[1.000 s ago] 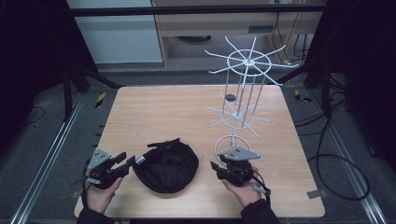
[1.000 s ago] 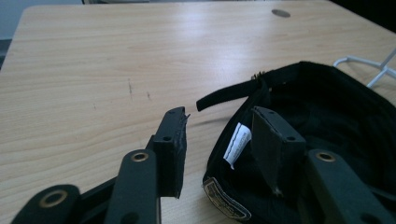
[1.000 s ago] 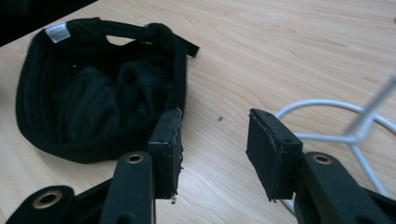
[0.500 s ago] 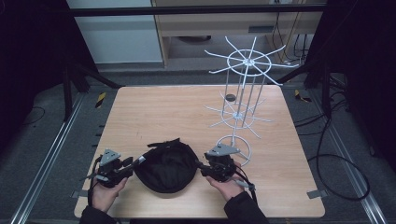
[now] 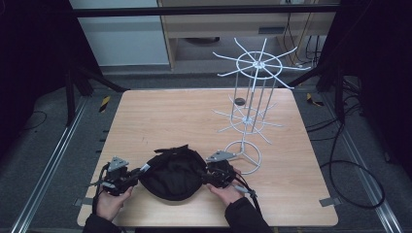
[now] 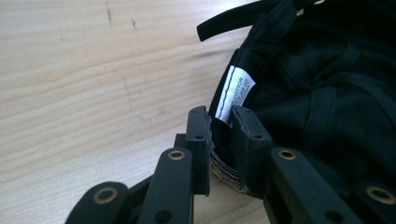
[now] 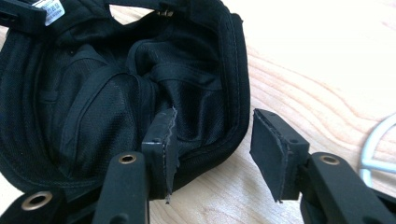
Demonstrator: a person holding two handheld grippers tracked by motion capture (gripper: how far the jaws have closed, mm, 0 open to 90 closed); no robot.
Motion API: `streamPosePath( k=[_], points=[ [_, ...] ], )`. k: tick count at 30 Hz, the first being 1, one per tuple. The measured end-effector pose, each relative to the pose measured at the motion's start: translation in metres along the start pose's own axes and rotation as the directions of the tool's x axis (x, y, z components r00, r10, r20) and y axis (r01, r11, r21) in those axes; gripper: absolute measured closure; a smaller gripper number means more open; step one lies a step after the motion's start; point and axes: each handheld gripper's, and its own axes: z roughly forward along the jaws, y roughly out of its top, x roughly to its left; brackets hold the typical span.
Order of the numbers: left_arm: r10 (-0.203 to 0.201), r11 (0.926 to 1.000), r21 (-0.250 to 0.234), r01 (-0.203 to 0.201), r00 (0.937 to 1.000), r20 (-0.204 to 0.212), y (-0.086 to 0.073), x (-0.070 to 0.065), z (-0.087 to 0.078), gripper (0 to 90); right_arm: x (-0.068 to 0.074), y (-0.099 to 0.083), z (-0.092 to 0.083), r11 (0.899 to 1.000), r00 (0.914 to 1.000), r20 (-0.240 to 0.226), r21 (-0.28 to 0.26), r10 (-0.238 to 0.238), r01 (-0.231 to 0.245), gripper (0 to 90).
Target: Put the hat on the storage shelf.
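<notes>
The black cap (image 5: pixel 171 174) lies upside down on the wooden surface (image 5: pixel 194 116), close to the near edge and roughly midway between its near corners, with the crown down and the lined interior facing up. This orientation exposes the rim band on both sides, which is the only part thin and firm enough for a two-jaw grip.

Left tool (image 6: pixel 219 128): the jaws stand narrow and are clamped on the cap's rim band, one jaw inside the cap and one outside. The white care label (image 6: pixel 236 93) rises from the band directly above the clamping point. Holding here anchors one side of the cap so that it should not slide when the opposite side is taken.

Right tool (image 7: pixel 212 149): the jaws stand wide and straddle the opposite rim. One jaw sits inside against the mesh lining; the other is outside, clear of the fabric, over bare wood. The rim passes between them but is not yet gripped. This placement appears to prepare a matching grip, giving two opposed holds for a level lift.

The white wire display rack (image 5: pixel 252 102) stands near the right edge of the surface, its ring base (image 5: pixel 243 156) just beside the right tool. It is the probable destination for the cap.
</notes>
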Motion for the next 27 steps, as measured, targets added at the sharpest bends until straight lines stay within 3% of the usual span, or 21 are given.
streamPosePath(
  k=[3, 7, 10, 14, 19, 24, 27],
  points=[
    [0.002, 1.0000, 0.010, -0.002, 1.0000, -0.004, 0.000, 0.000, 0.001, 77.7, 0.000, -0.001, 0.003, 1.000, 0.9999, 0.000, 0.009, 0.013, -0.013, 53.0],
    [-0.005, 0.9998, 0.020, 0.005, 1.0000, -0.002, -0.001, -0.001, 0.001, 78.8, 0.000, -0.001, 0.008, 0.999, 0.9993, 0.016, 0.033, 0.034, -0.034, 64.7],
    [-0.002, 0.9997, 0.026, 0.002, 1.0000, 0.001, -0.001, -0.002, 0.000, 79.5, -0.003, 0.000, 0.009, 0.997, 0.9978, 0.033, 0.042, 0.058, -0.059, 79.7],
    [-0.004, 0.9997, 0.026, 0.003, 1.0000, 0.007, -0.002, -0.003, -0.001, 80.2, -0.006, 0.001, 0.007, 0.996, 0.9967, 0.029, 0.039, 0.076, -0.077, 84.4],
    [-0.007, 0.9998, 0.017, 0.006, 0.9997, 0.024, -0.002, -0.008, -0.002, 81.1, 0.003, 0.010, -0.010, 0.996, 0.9995, 0.023, -0.086, 0.022, -0.020, 85.2],
    [-0.011, 0.9999, 0.012, 0.011, 0.9999, 0.009, 0.001, -0.017, 0.005, 81.4, 0.014, 0.023, -0.027, 0.983, 0.9984, -0.004, -0.175, -0.056, 0.055, 85.2],
    [-0.012, 0.9999, 0.000, 0.012, 0.9999, -0.005, 0.003, -0.022, 0.010, 81.5, 0.022, 0.029, -0.034, 0.976, 0.9949, -0.033, -0.201, -0.096, 0.087, 85.2]
  ],
)
